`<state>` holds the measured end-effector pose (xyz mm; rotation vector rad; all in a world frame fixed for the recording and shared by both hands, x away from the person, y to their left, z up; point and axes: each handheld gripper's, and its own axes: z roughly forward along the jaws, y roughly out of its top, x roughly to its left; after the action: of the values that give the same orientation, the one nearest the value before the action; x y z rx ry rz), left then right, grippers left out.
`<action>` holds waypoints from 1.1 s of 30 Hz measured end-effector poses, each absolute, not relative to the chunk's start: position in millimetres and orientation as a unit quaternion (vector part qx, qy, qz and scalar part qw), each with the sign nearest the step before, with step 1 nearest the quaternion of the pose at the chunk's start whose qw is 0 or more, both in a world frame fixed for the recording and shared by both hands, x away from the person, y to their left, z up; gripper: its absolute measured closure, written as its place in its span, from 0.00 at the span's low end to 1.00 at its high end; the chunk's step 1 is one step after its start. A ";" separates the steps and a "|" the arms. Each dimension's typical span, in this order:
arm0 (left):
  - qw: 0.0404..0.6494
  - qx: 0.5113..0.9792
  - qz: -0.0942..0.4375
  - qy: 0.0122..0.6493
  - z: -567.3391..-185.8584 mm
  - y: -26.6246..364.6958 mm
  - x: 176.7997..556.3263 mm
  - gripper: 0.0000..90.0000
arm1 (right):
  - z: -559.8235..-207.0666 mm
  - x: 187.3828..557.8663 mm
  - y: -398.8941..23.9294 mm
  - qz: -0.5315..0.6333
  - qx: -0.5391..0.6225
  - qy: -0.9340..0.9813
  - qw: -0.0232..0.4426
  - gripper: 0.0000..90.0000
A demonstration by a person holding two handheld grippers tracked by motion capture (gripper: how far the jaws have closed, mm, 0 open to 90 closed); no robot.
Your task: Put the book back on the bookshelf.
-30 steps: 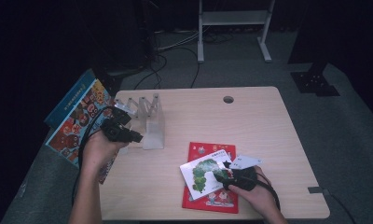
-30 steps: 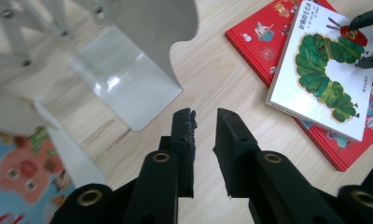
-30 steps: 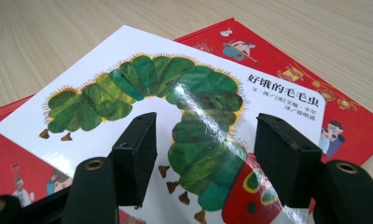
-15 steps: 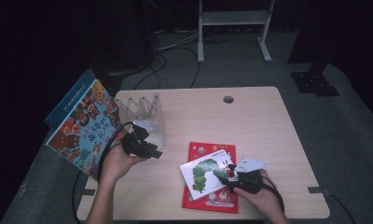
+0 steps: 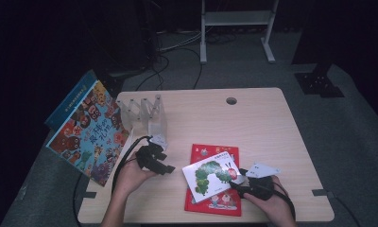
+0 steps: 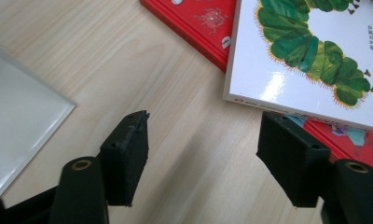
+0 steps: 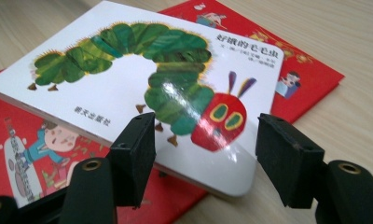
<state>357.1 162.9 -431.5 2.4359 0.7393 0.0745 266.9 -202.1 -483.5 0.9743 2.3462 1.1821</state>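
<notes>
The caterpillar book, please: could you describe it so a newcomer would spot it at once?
On the wooden table, near its front edge, lies a red book. The caterpillar book rests askew on it: smaller, white-covered, with a green caterpillar.

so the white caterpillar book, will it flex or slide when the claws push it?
The caterpillar book shows a thick edge like a board book, so probably stiff, little flex. Its cover glares glossy, so pads may slip. It lies skewed on the red book, also glossy, so a push likely slides it off rather than tipping.

High view looks down on the table (image 5: 272, 123); both gripper views closely share the caterpillar book (image 6: 315, 56).
</notes>
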 end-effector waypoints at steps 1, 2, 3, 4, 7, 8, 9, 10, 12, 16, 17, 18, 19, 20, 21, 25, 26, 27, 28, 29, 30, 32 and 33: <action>0.291 0.917 0.032 0.272 -433.6 160.9 355.9 0.32 | -484.2 266.1 -203.7 0.415 0.345 0.824 0.169 0.41; 0.288 0.919 0.031 0.267 -435.5 160.0 354.9 0.30 | -484.8 265.6 -205.2 0.416 0.346 0.824 0.169 0.41; 0.290 0.920 0.028 0.264 -438.3 159.1 353.9 0.30 | -485.2 265.2 -206.3 0.417 0.347 0.823 0.168 0.41; 0.292 0.919 0.028 0.263 -440.6 158.9 353.0 0.27 | -485.5 264.1 -207.4 0.416 0.349 0.823 0.168 0.40; 0.289 0.921 0.030 0.260 -450.7 158.2 352.2 0.24 | -487.9 261.6 -209.4 0.410 0.351 0.826 0.164 0.40; 0.290 0.921 0.031 0.258 -453.3 157.6 351.8 0.22 | -489.7 260.9 -210.2 0.411 0.353 0.825 0.161 0.40; 0.289 0.922 0.032 0.254 -456.3 157.2 351.4 0.22 | -490.6 260.3 -210.4 0.409 0.356 0.825 0.158 0.40; 0.288 0.923 0.031 0.252 -458.6 156.8 351.0 0.21 | -492.2 260.7 -210.8 0.408 0.356 0.826 0.157 0.40; 0.290 0.923 0.030 0.252 -461.7 156.6 351.0 0.21 | -494.2 261.1 -211.2 0.411 0.355 0.826 0.152 0.39; 0.295 0.921 0.024 0.253 -462.4 158.1 351.2 0.19 | -496.7 261.7 -212.2 0.416 0.356 0.824 0.147 0.38; 0.295 0.921 0.023 0.254 -462.1 158.6 351.4 0.19 | -497.1 261.8 -212.1 0.417 0.359 0.823 0.144 0.37; 0.296 0.921 0.022 0.253 -461.6 158.9 351.3 0.19 | -497.3 262.3 -212.5 0.418 0.360 0.822 0.142 0.37; 0.301 0.919 0.020 0.254 -461.4 158.5 350.7 0.19 | -497.4 262.9 -212.9 0.418 0.360 0.822 0.140 0.37; 0.303 0.919 0.019 0.253 -461.1 158.4 350.5 0.19 | -497.6 263.7 -212.6 0.419 0.359 0.822 0.139 0.37; 0.304 0.919 0.018 0.250 -460.6 158.2 350.1 0.19 | -497.8 264.5 -211.9 0.420 0.358 0.822 0.140 0.38; 0.306 0.920 0.017 0.246 -459.4 156.2 349.4 0.17 | -497.6 269.1 -206.2 0.420 0.350 0.826 0.140 0.37; 0.307 0.919 0.016 0.246 -459.6 156.3 349.7 0.16 | -497.3 270.6 -204.6 0.419 0.346 0.828 0.141 0.38; 0.307 0.919 0.016 0.247 -459.4 156.9 349.9 0.15 | -497.1 272.1 -202.8 0.418 0.345 0.829 0.140 0.37; 0.308 0.918 0.016 0.248 -459.5 157.2 349.9 0.15 | -495.9 273.8 -200.9 0.415 0.341 0.831 0.145 0.38; 0.310 0.917 0.015 0.250 -459.8 157.7 350.0 0.15 | -495.3 275.0 -200.0 0.414 0.338 0.833 0.145 0.38; 0.310 0.916 0.015 0.254 -459.7 158.1 350.2 0.14 | -494.9 276.6 -198.5 0.413 0.337 0.834 0.144 0.38; 0.310 0.916 0.017 0.255 -458.8 159.7 351.1 0.12 | -495.3 279.5 -194.4 0.413 0.333 0.835 0.144 0.38; 0.313 0.914 0.015 0.257 -458.7 160.5 351.4 0.12 | -495.5 280.6 -192.9 0.415 0.331 0.835 0.145 0.38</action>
<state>351.4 160.5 -458.7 2.4101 0.6779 0.0405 280.6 -192.9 -495.5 0.9539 2.4058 1.1951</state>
